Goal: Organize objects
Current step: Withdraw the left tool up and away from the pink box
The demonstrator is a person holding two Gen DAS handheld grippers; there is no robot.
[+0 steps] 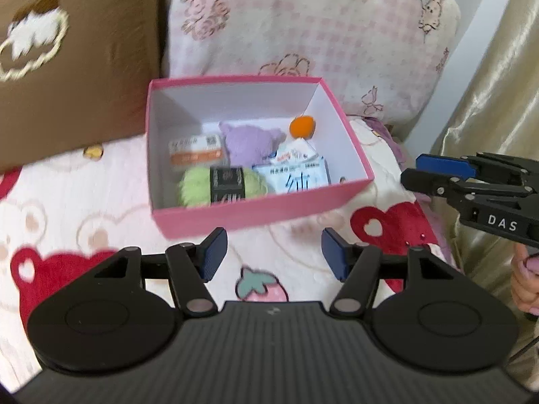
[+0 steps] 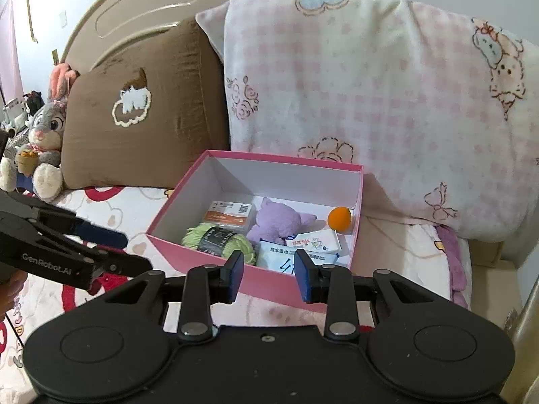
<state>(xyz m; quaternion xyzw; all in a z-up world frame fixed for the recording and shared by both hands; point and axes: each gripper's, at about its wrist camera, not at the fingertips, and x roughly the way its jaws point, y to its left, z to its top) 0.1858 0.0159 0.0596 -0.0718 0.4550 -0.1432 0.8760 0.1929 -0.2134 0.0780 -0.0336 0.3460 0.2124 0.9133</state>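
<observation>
Pink box [image 1: 256, 215] beyond left claw [image 1: 273, 252]

place: bedroom, likely | cues: headboard [image 2: 134, 10]; pillow [image 2: 141, 124]; plush rabbit [image 2: 47, 134]

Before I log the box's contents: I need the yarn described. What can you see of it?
The yarn is a fluffy light-green ball, soft and fuzzy, wrapped in a black paper band with pale print. It lies on its side in the pink box, in the near corner against the front wall. An orange-and-white packet sits just behind it; the purple plush is beside it. Neither gripper touches it.
</observation>
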